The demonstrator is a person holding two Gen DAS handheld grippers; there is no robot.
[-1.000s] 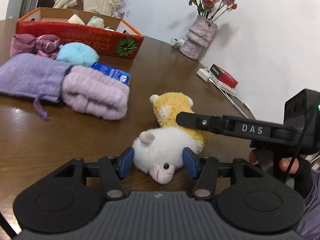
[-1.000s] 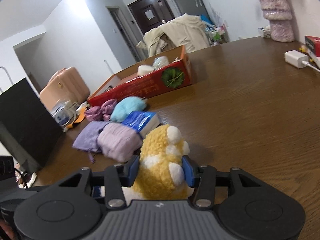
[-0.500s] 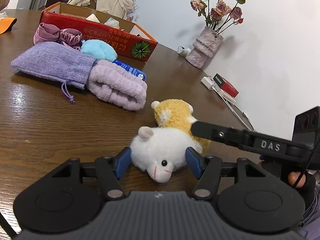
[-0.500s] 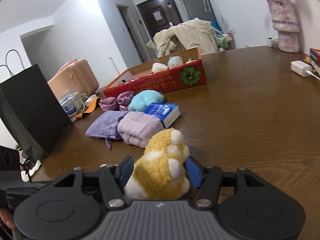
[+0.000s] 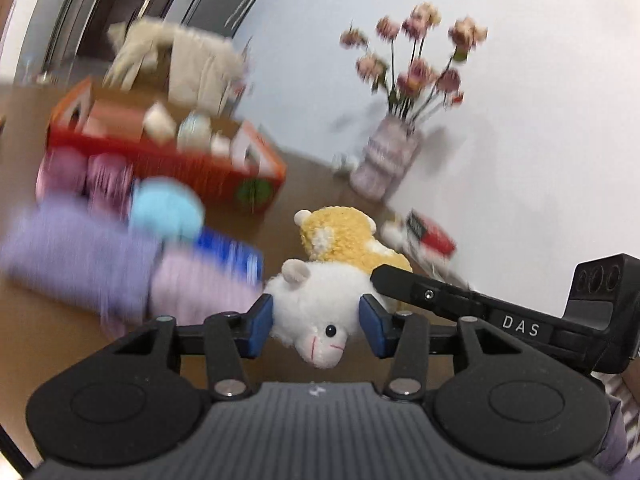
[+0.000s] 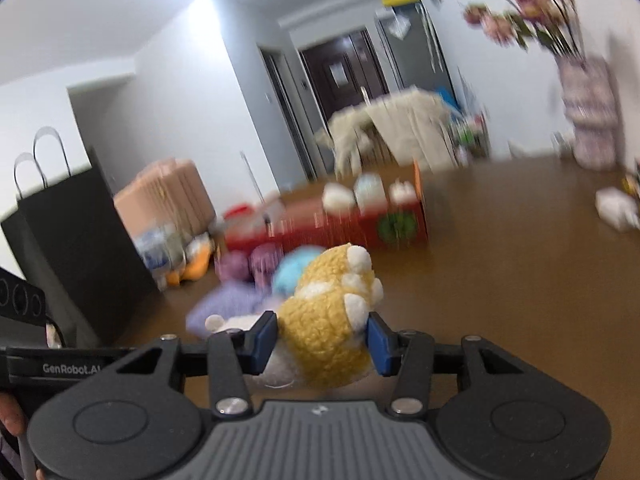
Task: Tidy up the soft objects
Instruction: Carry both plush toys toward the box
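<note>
A plush toy with a white head (image 5: 316, 300) and a yellow body (image 5: 344, 236) hangs above the brown table (image 5: 304, 188), held by both grippers. My left gripper (image 5: 316, 320) has its blue pads pressed into the white head, jaws still closing. The right gripper (image 6: 322, 340) squeezes the yellow rear end (image 6: 332, 312), its jaws also closing. One right finger (image 5: 432, 294) crosses the left wrist view. Other soft things lie blurred on the table: a purple pouch (image 5: 68, 248), a lilac roll (image 5: 192, 284), a light blue puff (image 5: 164, 208).
A red cardboard box (image 5: 160, 164) holding a few items stands at the back of the table. A blue packet (image 5: 232, 252) leans on the lilac roll. A vase of flowers (image 5: 384, 168) and a red book (image 5: 432, 236) sit by the wall. A black paper bag (image 6: 80, 240) stands at the left.
Both grippers widened, then closed on the plush toy and rose with it, lifting it off the table. Both views have tilted upward and blurred.
</note>
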